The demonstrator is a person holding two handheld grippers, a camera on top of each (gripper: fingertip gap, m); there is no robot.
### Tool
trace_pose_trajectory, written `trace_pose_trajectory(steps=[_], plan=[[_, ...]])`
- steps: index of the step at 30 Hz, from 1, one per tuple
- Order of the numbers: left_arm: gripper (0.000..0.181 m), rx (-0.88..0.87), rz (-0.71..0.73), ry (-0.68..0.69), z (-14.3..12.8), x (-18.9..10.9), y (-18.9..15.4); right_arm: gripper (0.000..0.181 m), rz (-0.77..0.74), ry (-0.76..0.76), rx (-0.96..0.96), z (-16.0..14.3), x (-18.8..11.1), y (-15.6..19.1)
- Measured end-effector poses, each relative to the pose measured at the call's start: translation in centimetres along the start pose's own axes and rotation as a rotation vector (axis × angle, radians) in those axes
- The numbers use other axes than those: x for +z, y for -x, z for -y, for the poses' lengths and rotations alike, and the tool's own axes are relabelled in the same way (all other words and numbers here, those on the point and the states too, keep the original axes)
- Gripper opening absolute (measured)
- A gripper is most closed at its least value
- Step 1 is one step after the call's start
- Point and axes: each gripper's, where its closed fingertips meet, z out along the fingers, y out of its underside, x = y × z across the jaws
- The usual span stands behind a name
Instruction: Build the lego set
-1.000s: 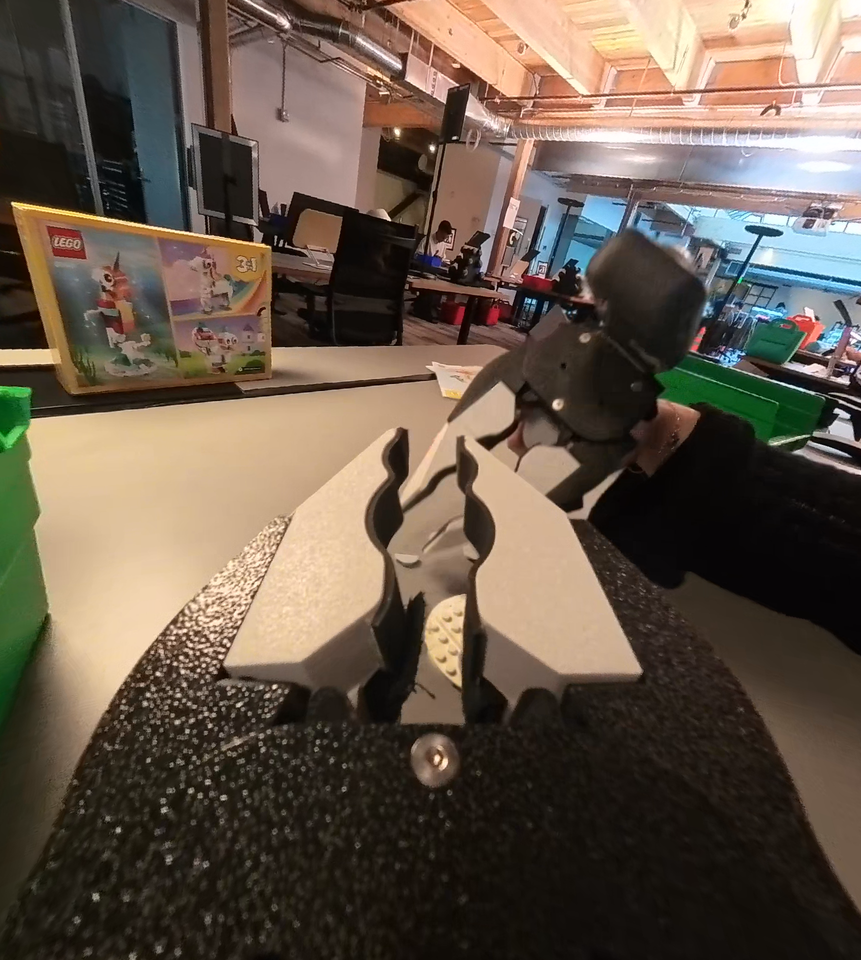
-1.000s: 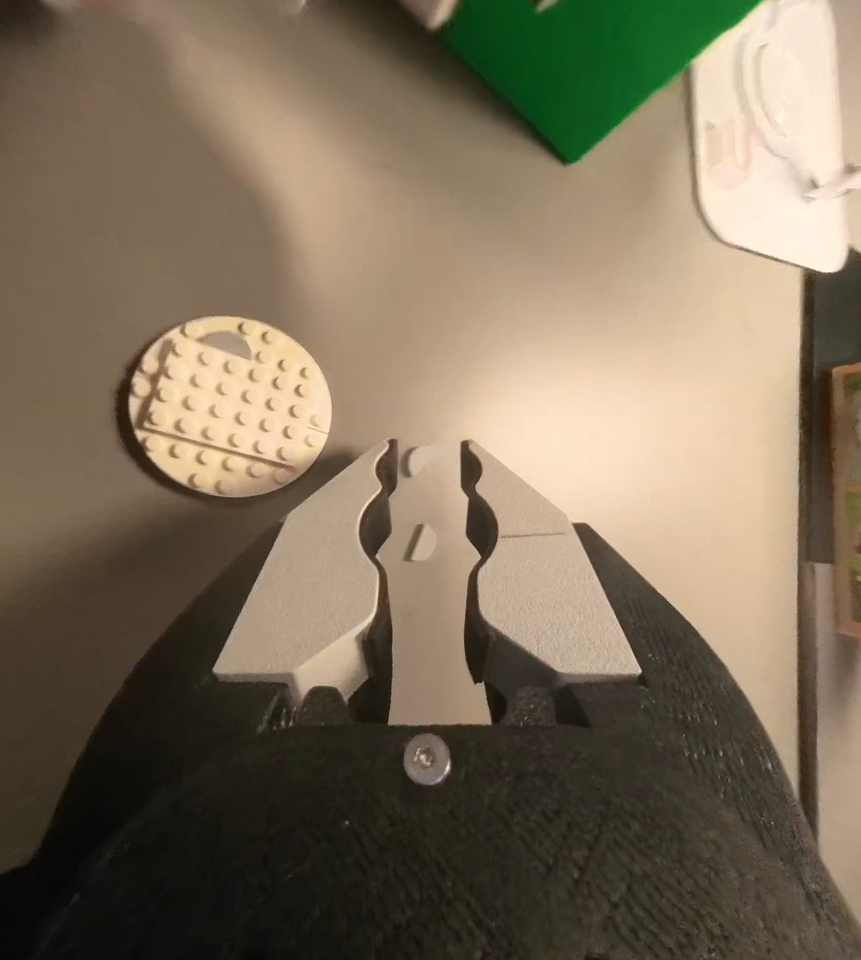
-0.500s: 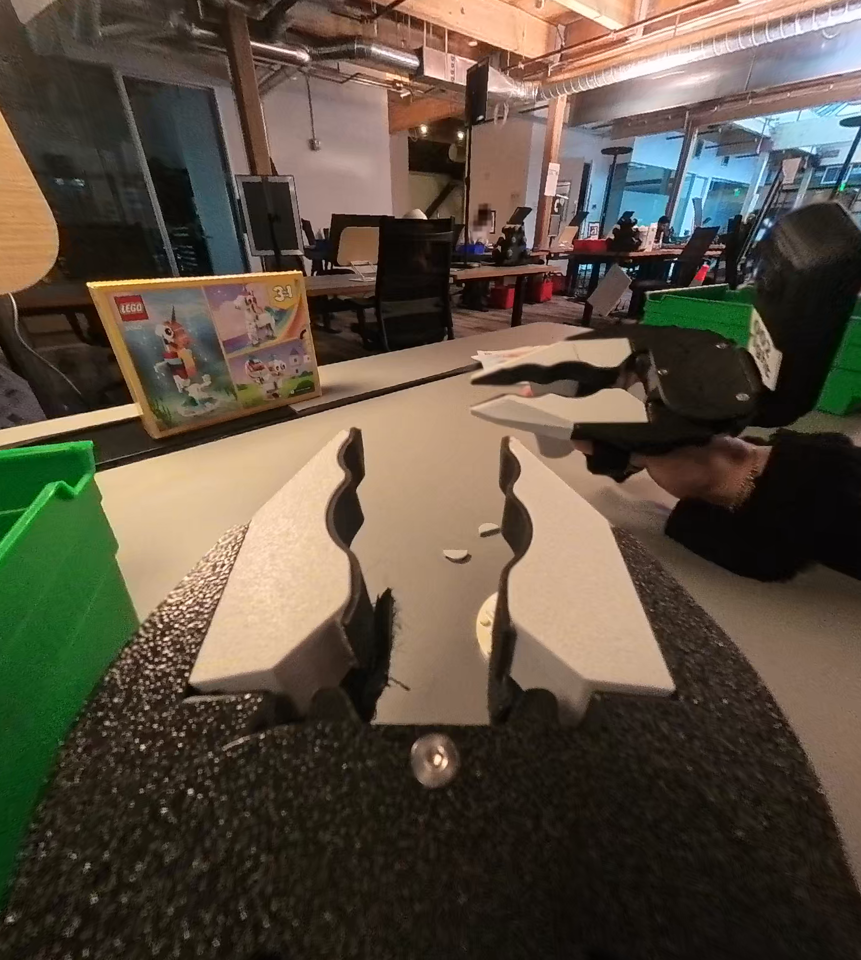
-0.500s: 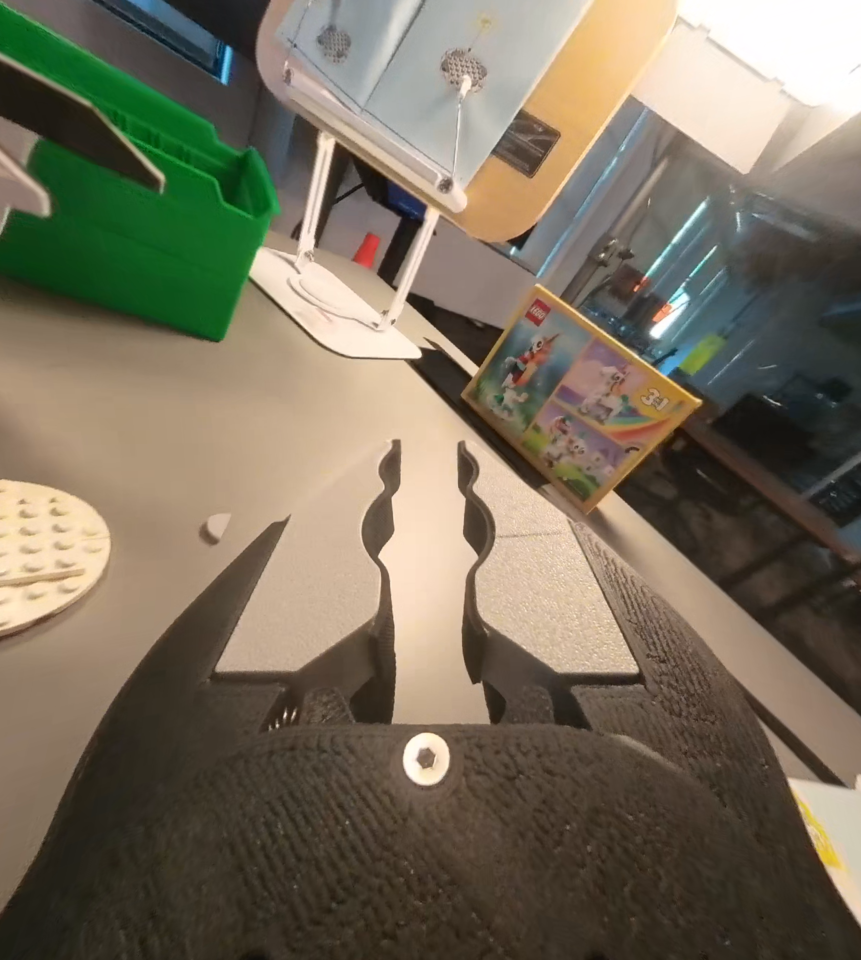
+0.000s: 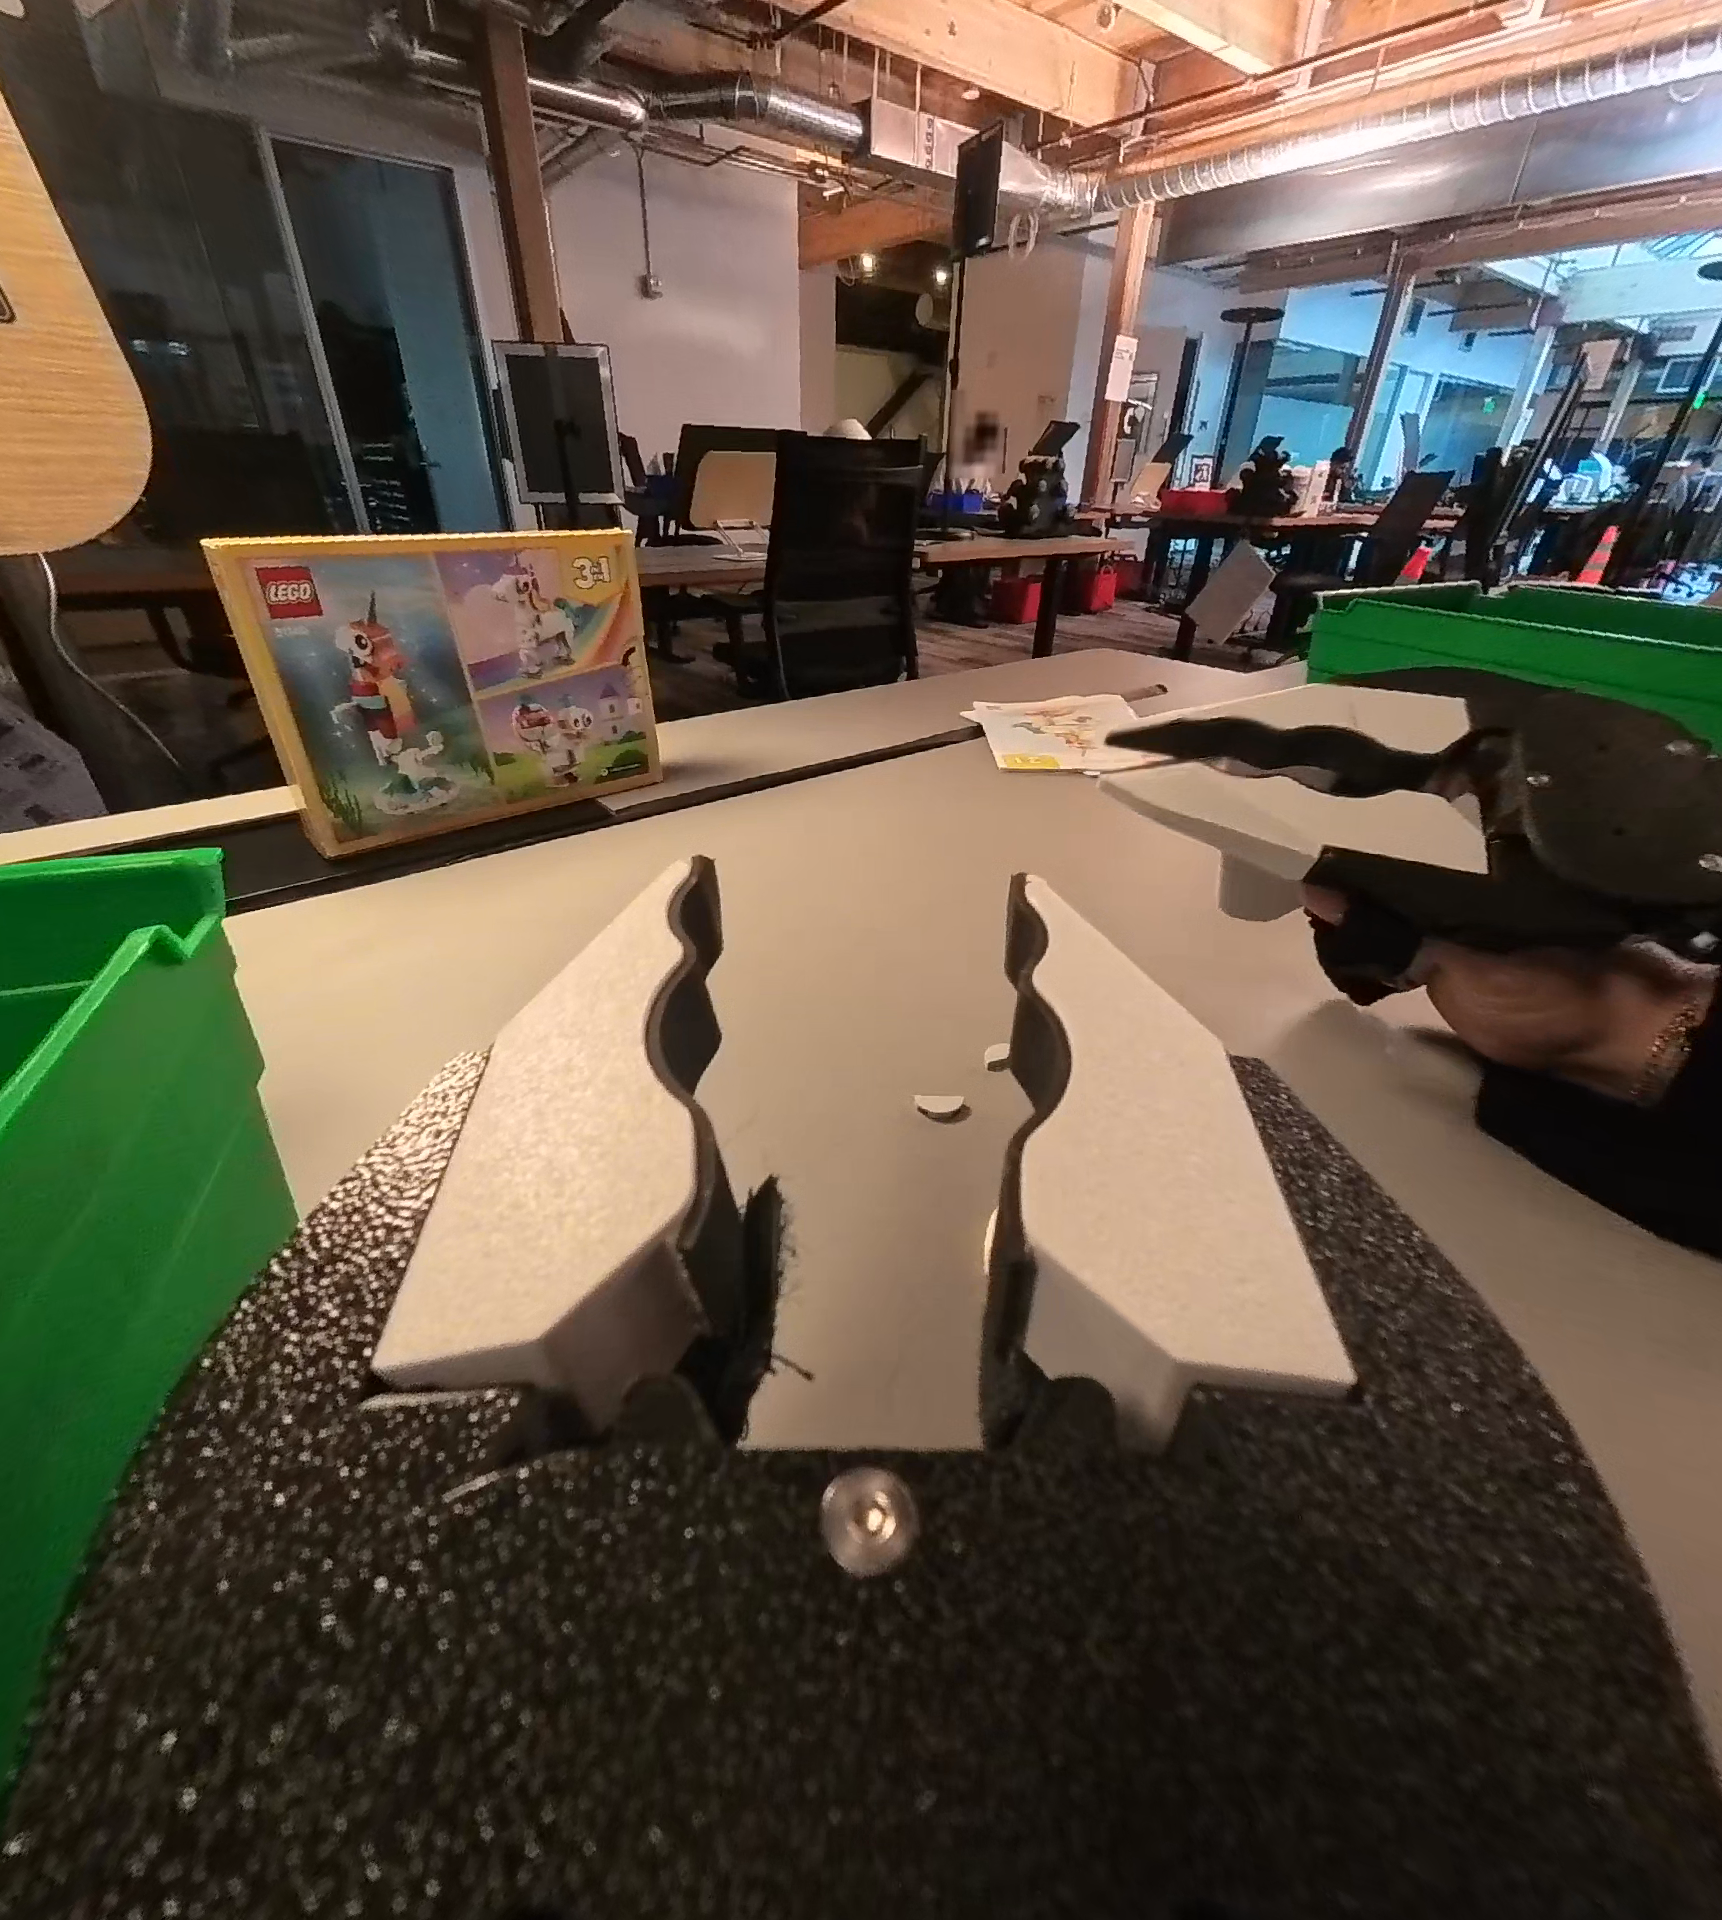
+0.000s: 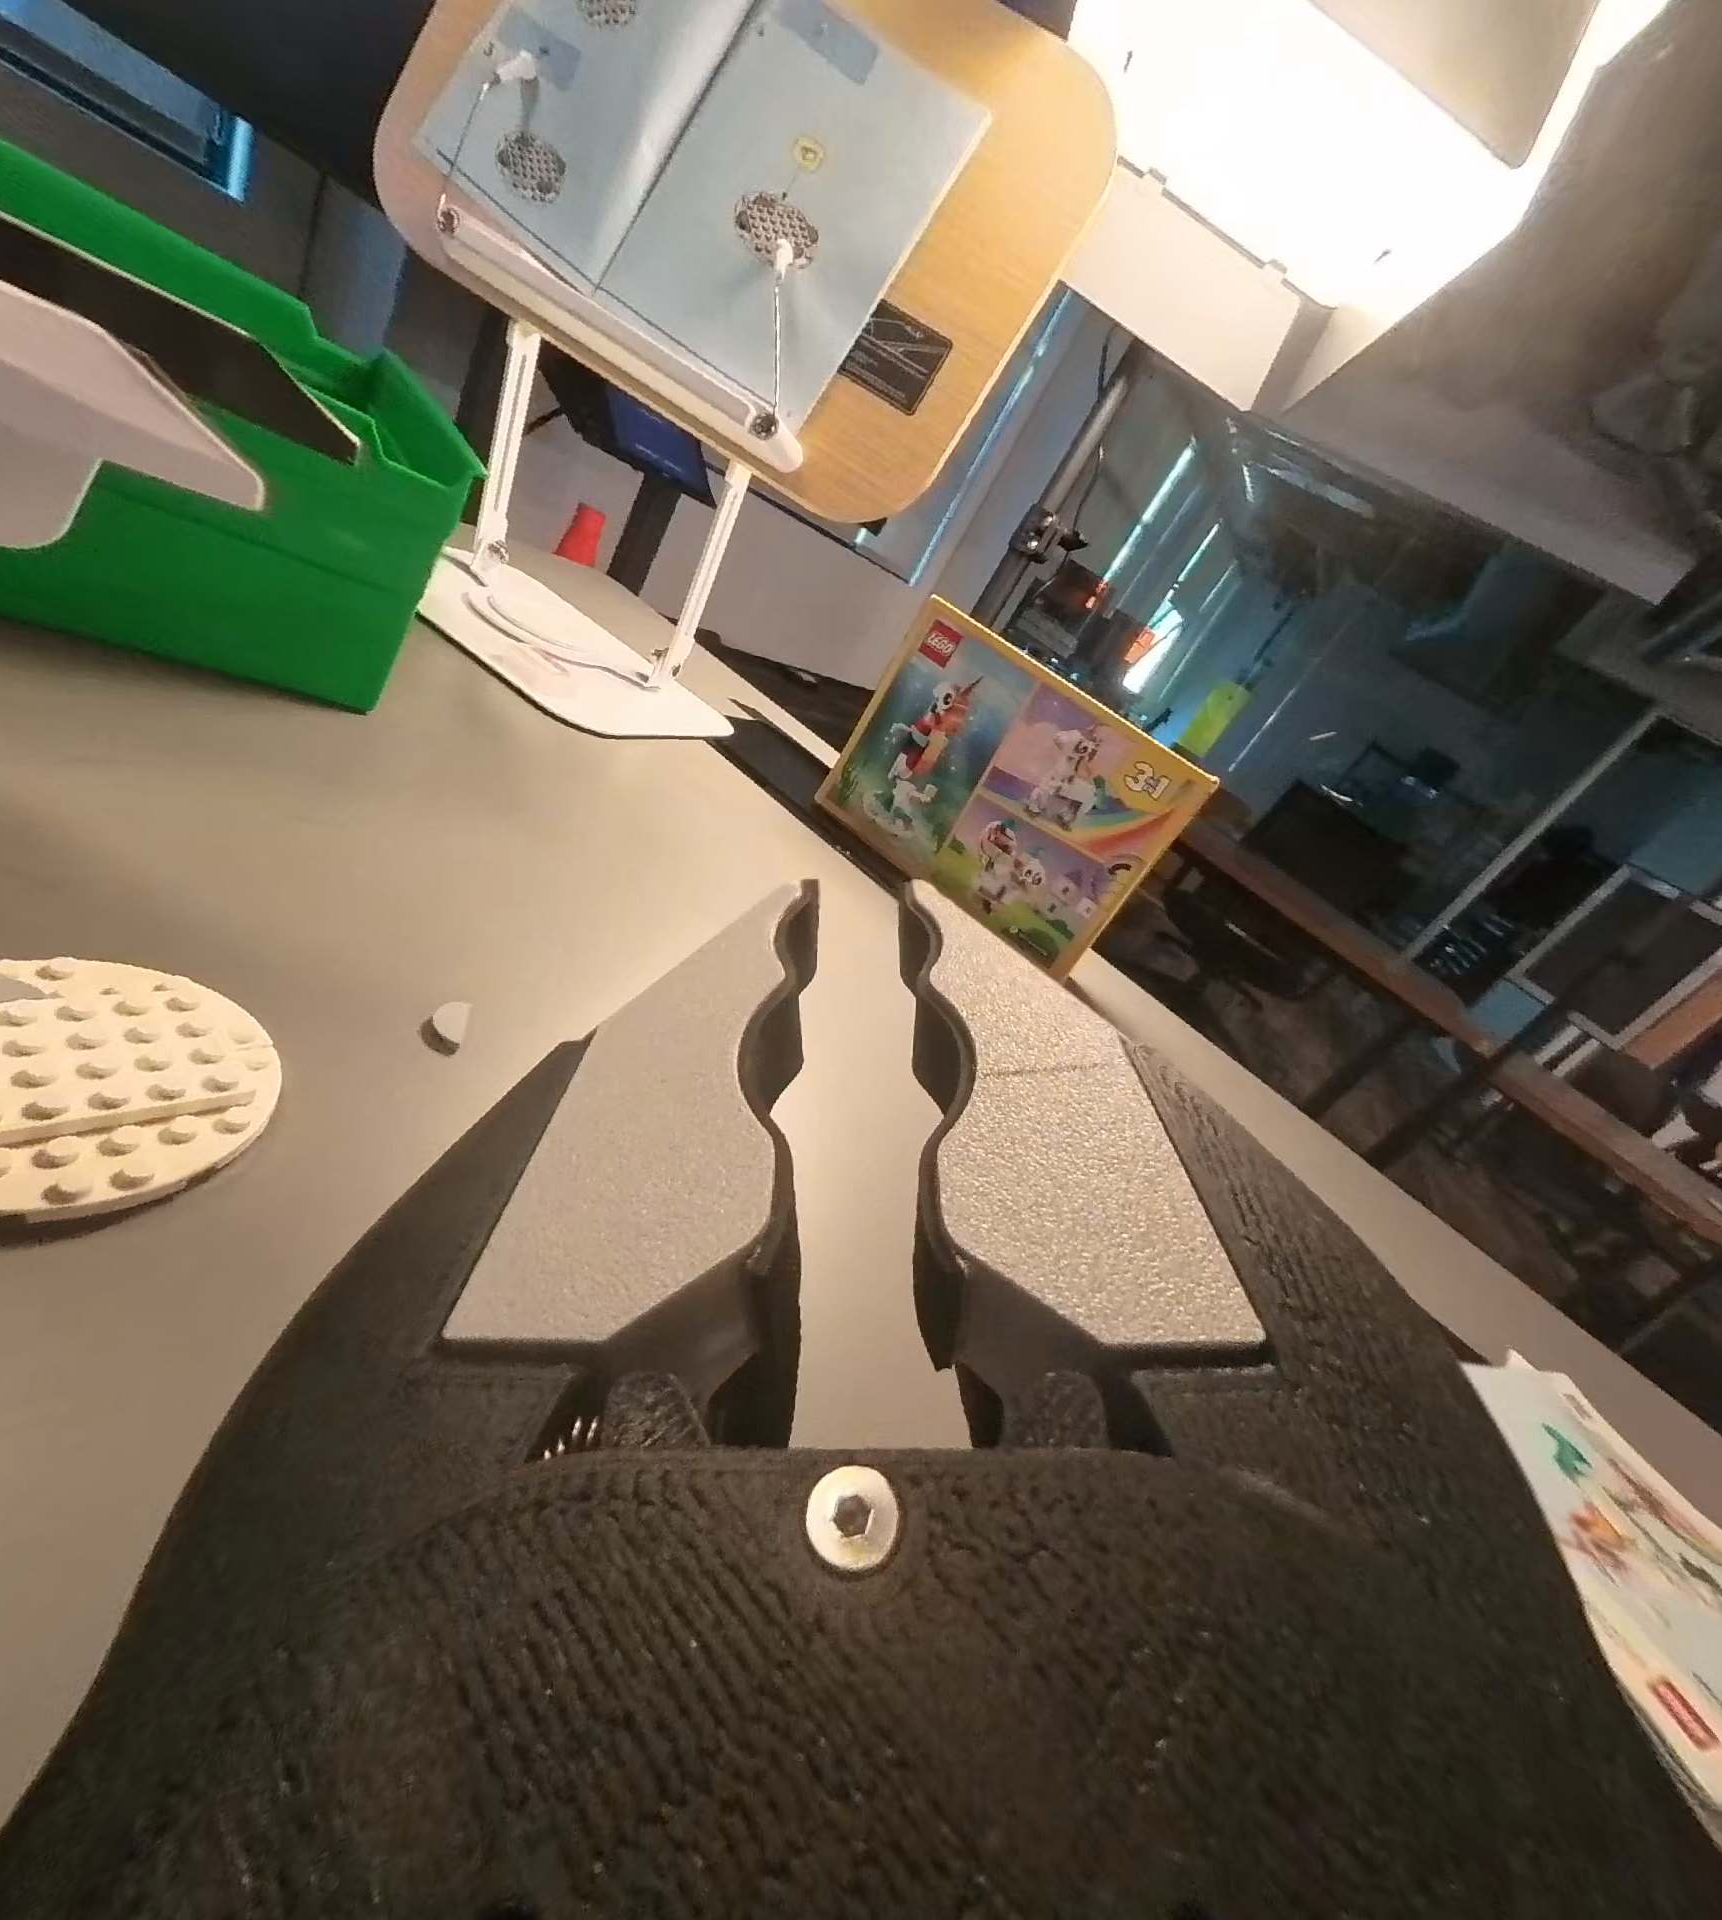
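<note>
So: round cream studded lego base plate [image 6: 57, 1091] lies flat on the grey table [image 6: 317, 831], left of my right gripper [image 6: 859, 914] and apart from it; a strip plate sits across its studs; one small half-round cream piece [image 6: 449, 1022] lies loose between plate and gripper; left view shows that small piece [image 5: 941, 1107] plus a second tiny one [image 5: 995, 1057] on the table between my left gripper [image 5: 862, 883] fingers, touching neither; left fingers spread wide, empty; right fingers apart by a narrow gap, nothing pinched, resting low on its side.

Risks, as I judge them: these bits are thin and flat on a smooth top, so a closing finger could skate them away or flick them; pressing one onto the plate unbraced may slide the plate.

Hard to tell: plate's left edge is cut off; in the left view it shows only as a sliver behind my right finger; contents of the green plastic bin [image 5: 57, 1091] hidden; yellow lego box [image 5: 441, 696] stands upright at the table's far edge, instruction booklet [image 5: 1054, 727] near it.
</note>
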Motion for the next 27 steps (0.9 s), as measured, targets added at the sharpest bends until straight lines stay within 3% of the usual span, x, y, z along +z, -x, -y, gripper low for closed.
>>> trace_pose_trajectory(steps=[27], plan=[[0.050,-0.011,-0.009,-0.007,0.0,0.0,0.1,0.011,0.028,-0.042,-0.018,0.5,0.5,0.8]])
